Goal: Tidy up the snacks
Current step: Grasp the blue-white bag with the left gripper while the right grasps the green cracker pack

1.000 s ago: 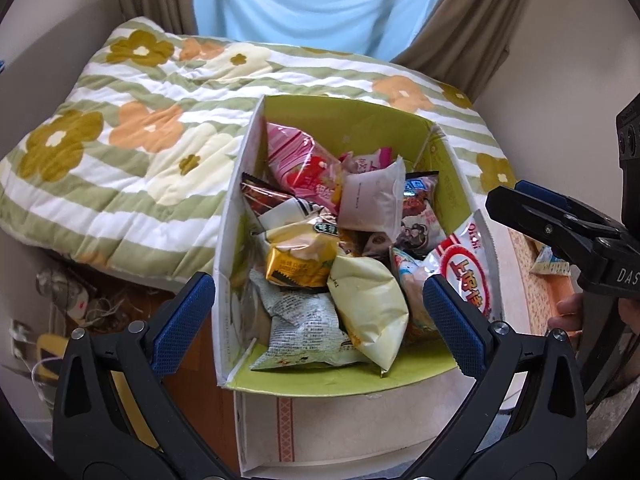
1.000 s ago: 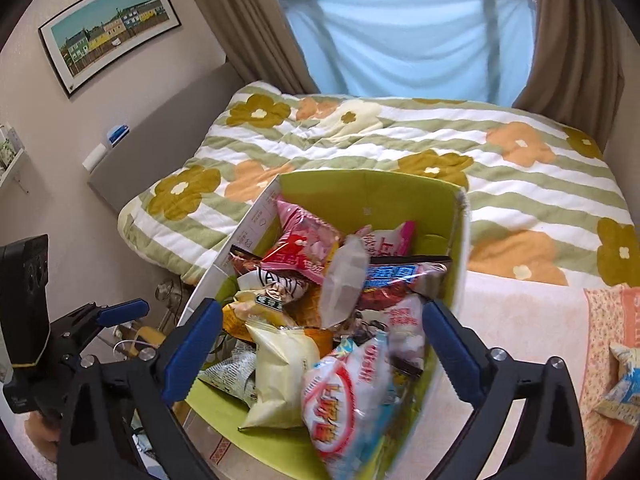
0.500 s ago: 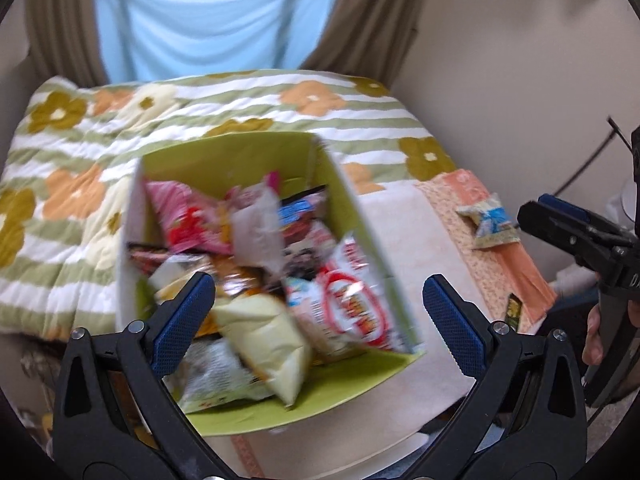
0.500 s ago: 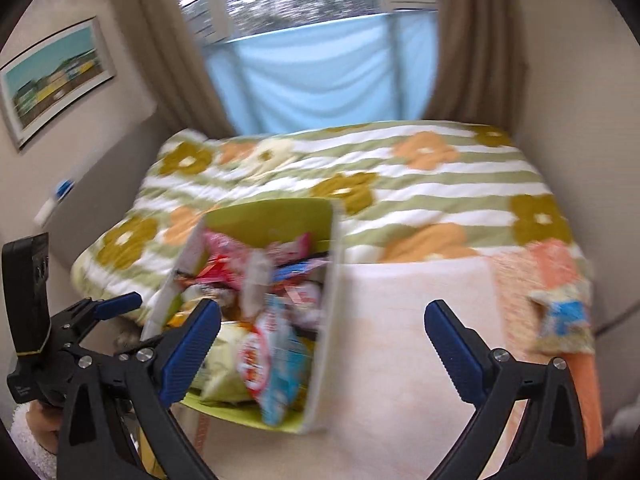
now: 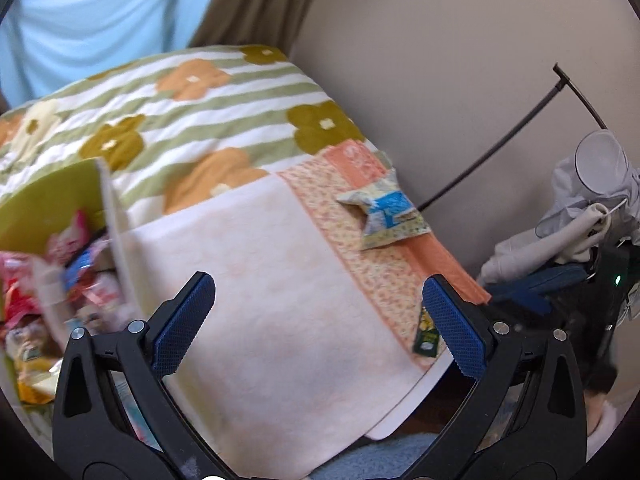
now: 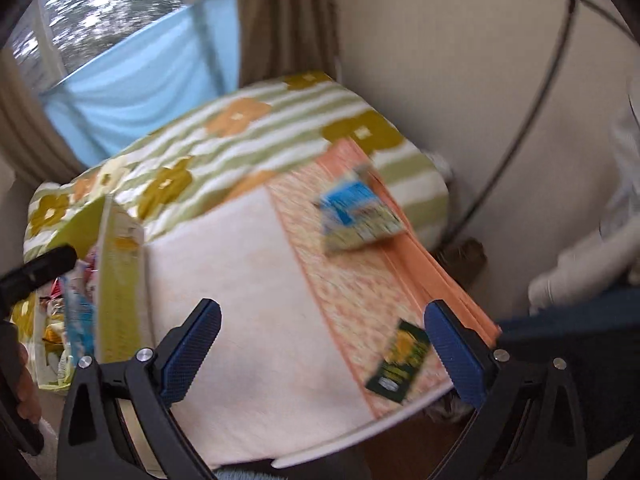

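Observation:
A green box [image 5: 52, 196] full of snack packets [image 5: 28, 300] stands at the left; its white side wall also shows in the right wrist view [image 6: 116, 276]. A blue and yellow snack packet [image 5: 388, 216] lies on the orange patterned cloth at the right, also in the right wrist view [image 6: 356, 216], blurred. A small dark green and yellow packet [image 5: 427, 334] lies near the cloth's front corner, also in the right wrist view [image 6: 400, 358]. My left gripper [image 5: 318, 320] is open and empty above the pale cloth. My right gripper [image 6: 322, 348] is open and empty.
The pale cloth [image 5: 256, 280] covers a low table with an orange patterned border [image 5: 360, 256]. A flower-patterned quilt [image 5: 192, 104] lies behind. A wall, a thin black rod [image 5: 508, 140] and piled clothing [image 5: 580, 220] stand at the right. The left gripper's tip [image 6: 40, 268] shows at the left.
Both views have swung right, from the snack box toward the cloth with the two loose packets. The box has slid to the left edge. Both grippers stay open.

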